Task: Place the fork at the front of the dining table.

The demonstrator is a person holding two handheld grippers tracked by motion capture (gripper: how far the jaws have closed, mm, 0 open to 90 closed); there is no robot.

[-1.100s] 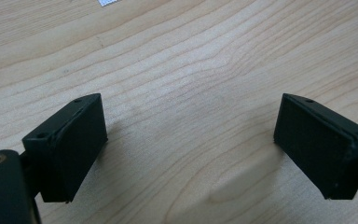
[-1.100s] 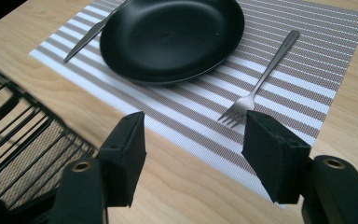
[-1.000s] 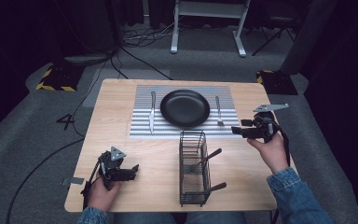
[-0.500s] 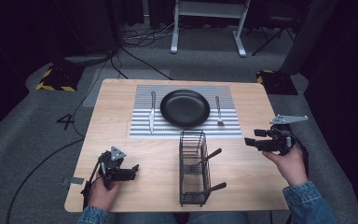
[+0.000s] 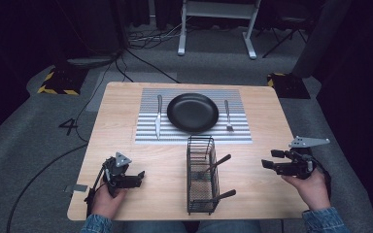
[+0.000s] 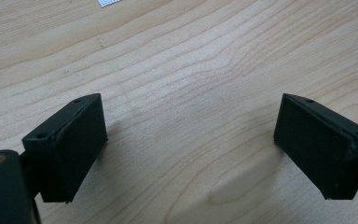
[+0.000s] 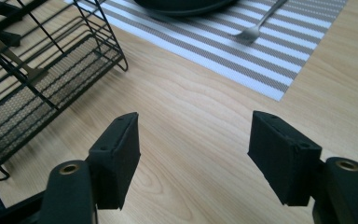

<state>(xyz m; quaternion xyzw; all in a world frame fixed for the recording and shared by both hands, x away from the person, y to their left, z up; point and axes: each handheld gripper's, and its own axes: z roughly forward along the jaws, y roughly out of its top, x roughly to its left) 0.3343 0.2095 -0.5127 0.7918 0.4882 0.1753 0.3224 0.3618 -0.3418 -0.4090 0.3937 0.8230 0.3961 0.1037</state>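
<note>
A black plate (image 5: 193,112) sits on a striped placemat (image 5: 145,132), with a knife (image 5: 158,116) to its left and a fork (image 5: 227,116) to its right. In front of the mat stands a black wire basket (image 5: 202,174) holding two black-handled utensils (image 5: 217,163). My left gripper (image 5: 138,178) rests low over the near left of the table, open and empty (image 6: 191,140). Held at the near right edge and pointing left toward the basket (image 7: 37,79), my right gripper (image 5: 266,162) is open with bare wood between its jaws (image 7: 193,158). The fork (image 7: 256,28) lies ahead of it.
The wooden table (image 5: 121,107) has bare wood on both sides of the mat and around the basket. Beyond it, on the dark floor, are cables (image 5: 141,46) and a white stand (image 5: 216,14).
My right gripper has moved from beside the fork back toward the near right edge of the table, slightly lower. The left gripper has stayed put.
</note>
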